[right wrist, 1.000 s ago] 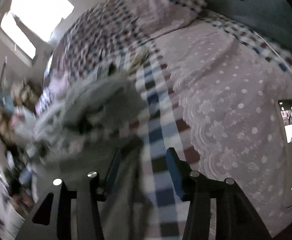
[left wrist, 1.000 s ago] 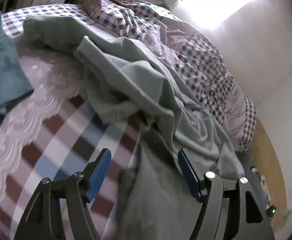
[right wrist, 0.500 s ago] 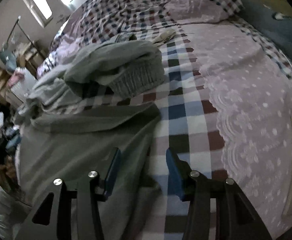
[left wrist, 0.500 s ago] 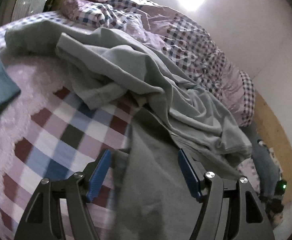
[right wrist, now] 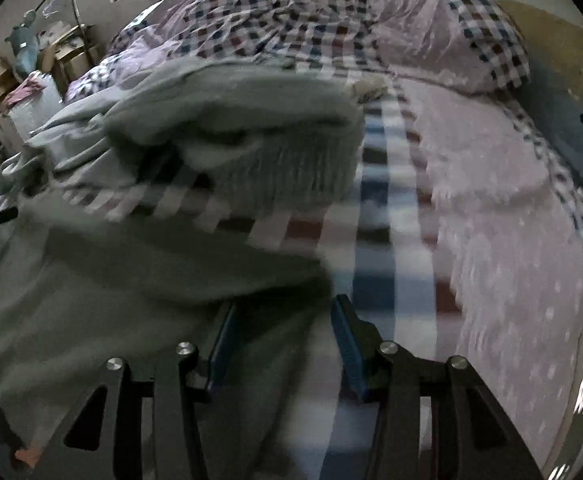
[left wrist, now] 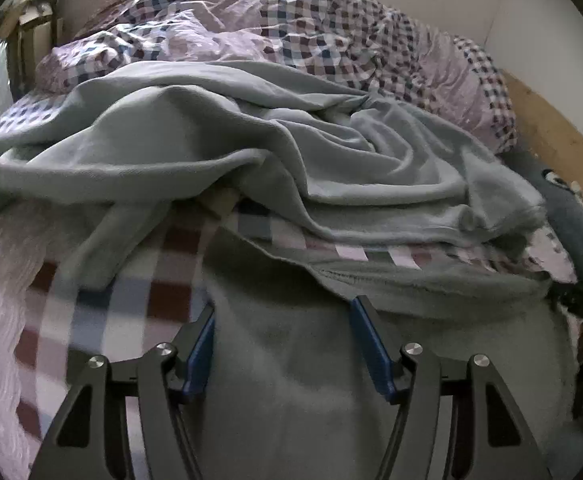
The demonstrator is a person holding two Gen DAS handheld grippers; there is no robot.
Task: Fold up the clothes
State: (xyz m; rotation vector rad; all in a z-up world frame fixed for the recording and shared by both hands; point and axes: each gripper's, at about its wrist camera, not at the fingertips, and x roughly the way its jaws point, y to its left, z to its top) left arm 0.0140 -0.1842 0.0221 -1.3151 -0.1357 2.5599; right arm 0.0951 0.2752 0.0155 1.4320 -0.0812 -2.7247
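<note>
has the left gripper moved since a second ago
Yes. The left gripper has swung away from the teal cloth once at the frame's left, and now sits over the grey garment, jaws closing around it.

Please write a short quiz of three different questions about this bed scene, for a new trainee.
1. True or false: the grey garment lies between the fingers of the left claw.
2. What pattern has the duvet behind the garment? A) stripes B) checks C) flowers
3. Fill in: beside the checked sheet, the lilac cover has a white ____ edge.

Key: 1 true; 2 B; 3 lace
</note>
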